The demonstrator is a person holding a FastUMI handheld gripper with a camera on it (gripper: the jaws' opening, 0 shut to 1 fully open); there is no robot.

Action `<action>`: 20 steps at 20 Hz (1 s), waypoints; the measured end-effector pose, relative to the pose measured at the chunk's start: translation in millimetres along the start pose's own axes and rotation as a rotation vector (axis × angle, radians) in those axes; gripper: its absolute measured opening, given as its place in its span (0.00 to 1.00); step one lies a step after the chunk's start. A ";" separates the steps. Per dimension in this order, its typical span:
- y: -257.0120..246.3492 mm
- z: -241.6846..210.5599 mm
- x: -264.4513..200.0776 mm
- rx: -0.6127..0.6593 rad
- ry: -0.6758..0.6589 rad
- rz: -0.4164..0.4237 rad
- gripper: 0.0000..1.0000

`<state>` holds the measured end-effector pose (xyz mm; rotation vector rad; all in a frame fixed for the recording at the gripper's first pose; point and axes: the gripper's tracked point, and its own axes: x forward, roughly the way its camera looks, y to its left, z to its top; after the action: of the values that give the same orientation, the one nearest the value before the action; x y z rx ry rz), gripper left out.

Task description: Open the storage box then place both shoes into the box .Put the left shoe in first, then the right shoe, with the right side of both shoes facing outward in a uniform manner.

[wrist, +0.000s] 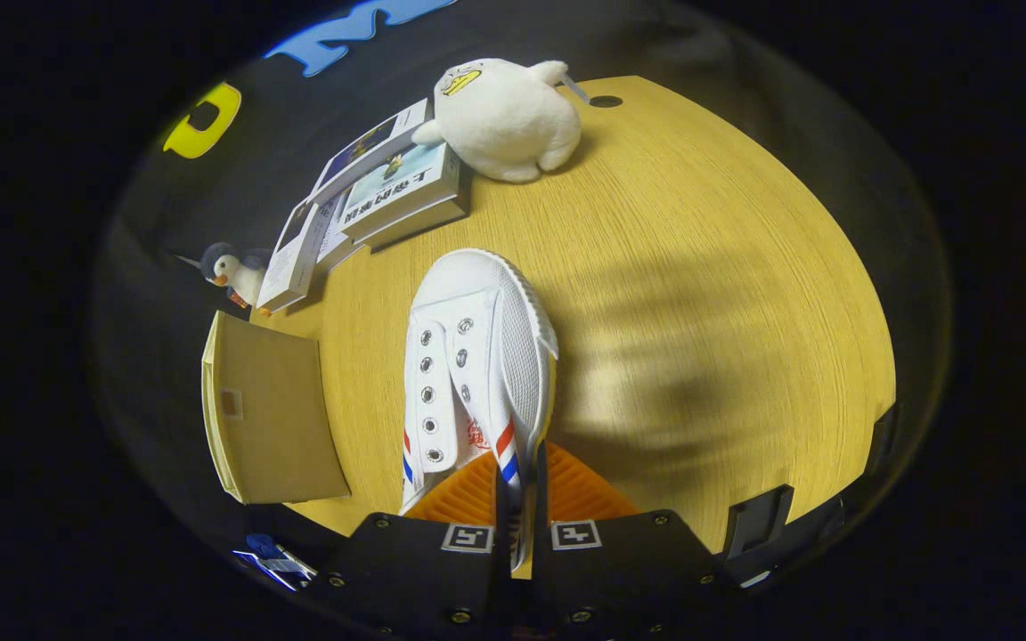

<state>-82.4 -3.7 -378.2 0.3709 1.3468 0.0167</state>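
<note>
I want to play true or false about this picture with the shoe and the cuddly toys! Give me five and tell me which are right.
1. The gripper is pinching the white shoe by its side wall. True.
2. The shoe has long laces tied in a bow. False: its eyelets are empty, no laces.
3. A white plush duck sits on the wooden table beside the books. True.
4. The small penguin toy is standing on top of the shoe. False: it is off beyond the books, near the table's edge.
5. The shoe is inside the cardboard box. False: it is held beside the box.
</note>
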 end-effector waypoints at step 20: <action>167.9 24.1 -64.2 -0.228 0.001 0.135 0.09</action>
<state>-40.7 133.9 -267.7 0.2678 1.3028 0.2809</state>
